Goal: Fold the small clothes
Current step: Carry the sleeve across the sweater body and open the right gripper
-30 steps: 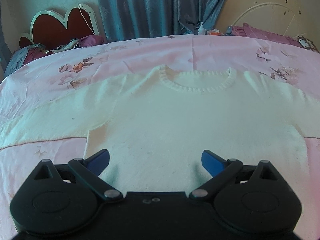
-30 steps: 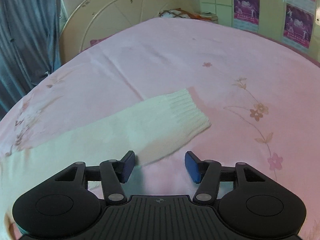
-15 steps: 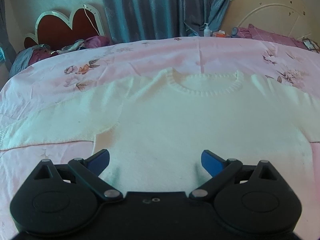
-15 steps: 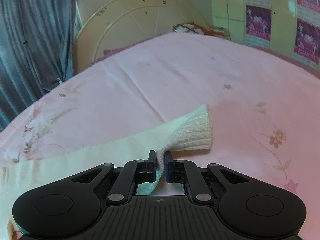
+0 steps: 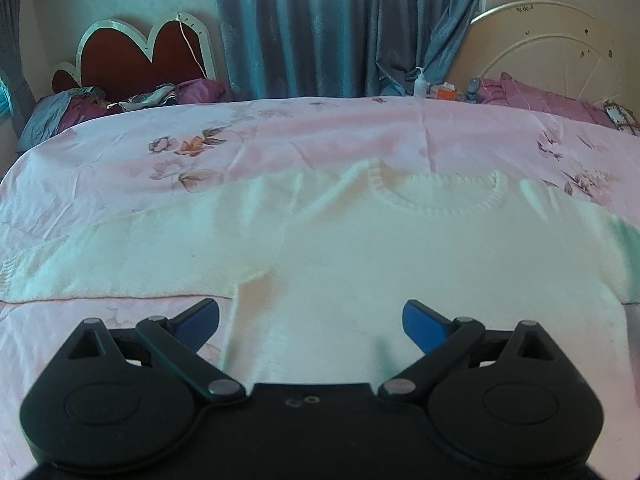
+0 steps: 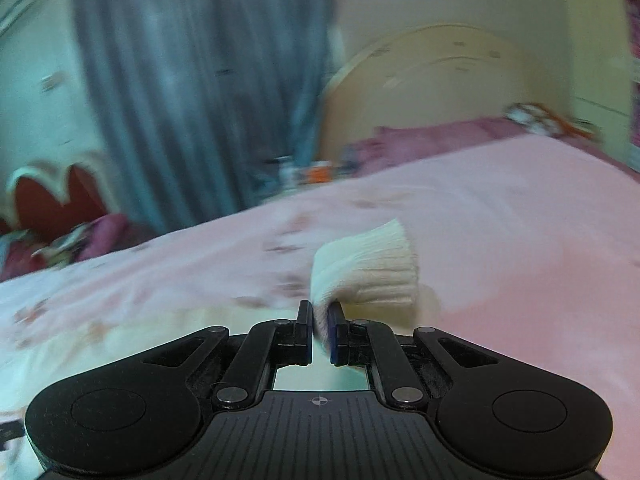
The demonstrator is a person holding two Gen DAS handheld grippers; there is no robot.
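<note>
A cream knitted sweater [image 5: 400,264] lies flat on the pink bed cover, collar [image 5: 436,196] away from me, its left sleeve [image 5: 120,256] stretched out to the left. My left gripper [image 5: 310,320] is open and empty, hovering over the sweater's lower hem. My right gripper [image 6: 320,320] is shut on the sweater's right sleeve, just behind the ribbed cuff [image 6: 368,272], and holds it lifted off the bed. The right wrist view is blurred by motion.
The pink floral bed cover [image 5: 280,140] spreads all around the sweater. A red heart-shaped headboard [image 5: 140,60] and pillows stand at the far left, blue curtains [image 5: 320,28] behind, bottles [image 5: 420,82] and a round cream board [image 5: 552,56] at the far right.
My right gripper closed on the sleeve near the cuff, lifted it and swung it left toward the sweater's body. My left gripper stayed open and drifted slightly left.
</note>
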